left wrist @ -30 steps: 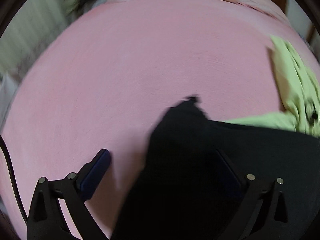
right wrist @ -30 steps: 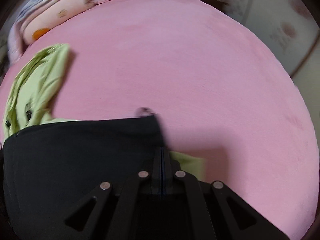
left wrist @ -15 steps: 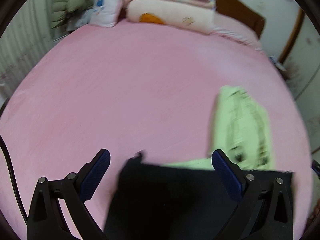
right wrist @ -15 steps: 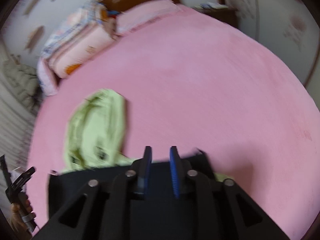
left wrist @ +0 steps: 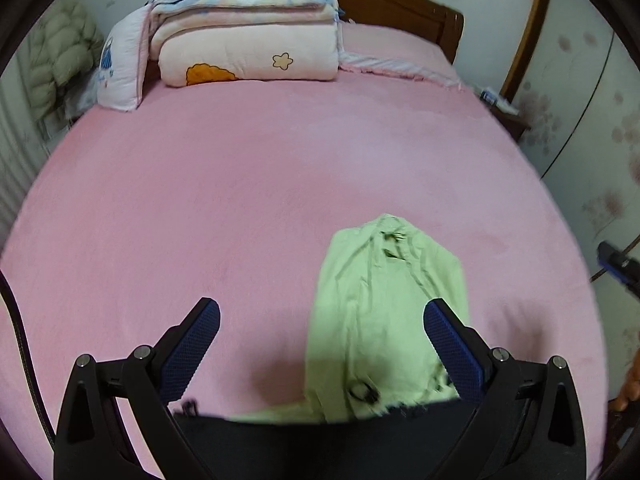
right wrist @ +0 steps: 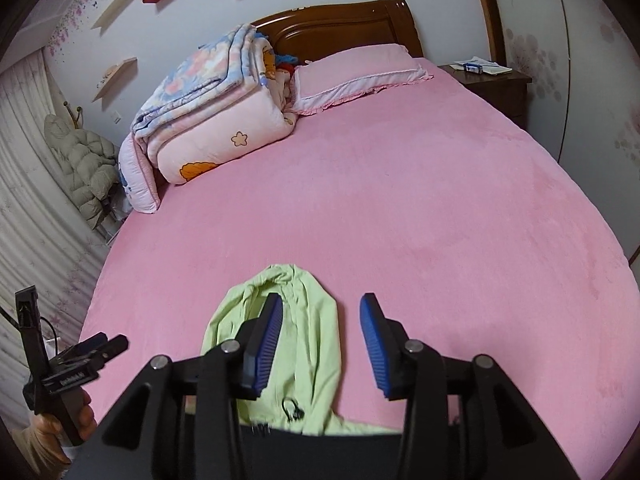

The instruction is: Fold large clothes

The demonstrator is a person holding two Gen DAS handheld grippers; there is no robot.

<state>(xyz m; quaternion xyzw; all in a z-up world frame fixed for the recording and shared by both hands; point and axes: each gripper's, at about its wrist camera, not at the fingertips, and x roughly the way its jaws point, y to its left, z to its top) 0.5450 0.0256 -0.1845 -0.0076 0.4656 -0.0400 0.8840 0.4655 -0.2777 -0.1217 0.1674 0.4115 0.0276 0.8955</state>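
My left gripper (left wrist: 318,322) stands wide, holding nothing; my right gripper (right wrist: 321,322) has just been opening, nothing between its pads. The green garment (left wrist: 386,312) lies on the pink bed (left wrist: 240,200) toward 12 o'clock, the black garment (left wrist: 360,440) overlapping it at 6.

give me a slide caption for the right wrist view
Right gripper open above a black garment laid over a light green hooded top on the pink bed.
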